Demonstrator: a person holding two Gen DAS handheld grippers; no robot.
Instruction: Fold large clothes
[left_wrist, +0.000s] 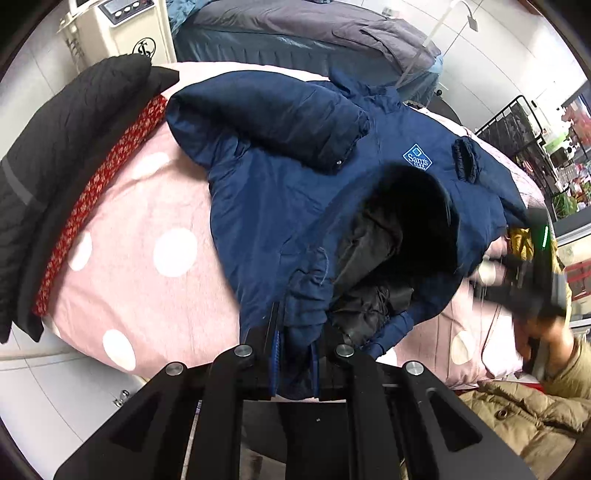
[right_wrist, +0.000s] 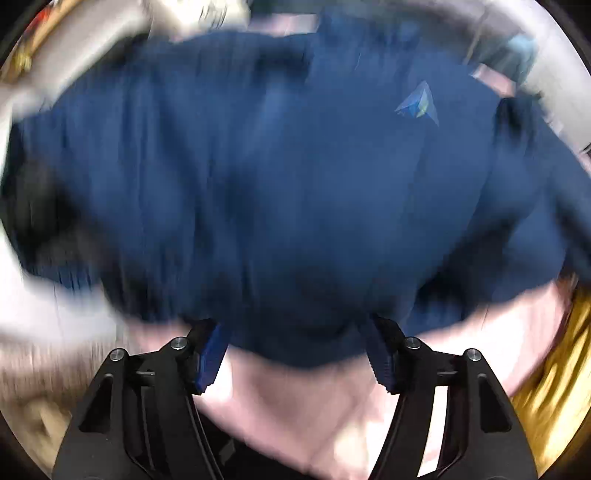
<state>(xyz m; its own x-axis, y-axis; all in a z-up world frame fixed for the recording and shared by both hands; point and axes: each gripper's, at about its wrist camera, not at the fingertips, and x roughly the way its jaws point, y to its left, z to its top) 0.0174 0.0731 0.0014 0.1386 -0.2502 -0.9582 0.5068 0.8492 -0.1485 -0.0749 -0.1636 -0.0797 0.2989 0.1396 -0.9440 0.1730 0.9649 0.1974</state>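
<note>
At the far left, a black quilted garment (left_wrist: 55, 155) lay heaped on the edge of the pink polka-dot bed cover (left_wrist: 147, 236), beside a red patterned strip (left_wrist: 96, 199). Centre of the surface, the navy padded jacket (left_wrist: 280, 192) was spread front-up, one sleeve (left_wrist: 266, 122) already crossed over the chest (the other sleeve and the body appeared unfolded, the dark-lined hood (left_wrist: 410, 221) bunched toward the near side). The left gripper (left_wrist: 295, 350) was closed on the jacket's near edge, fabric pinched between its blue pads. The right gripper (right_wrist: 295, 358) stood wide open at the hem, holding nothing; its view was heavily blurred. Judged progress: early, with the second sleeve and body folds remaining. At the far right lay a tan padded coat (left_wrist: 524, 406).
</note>
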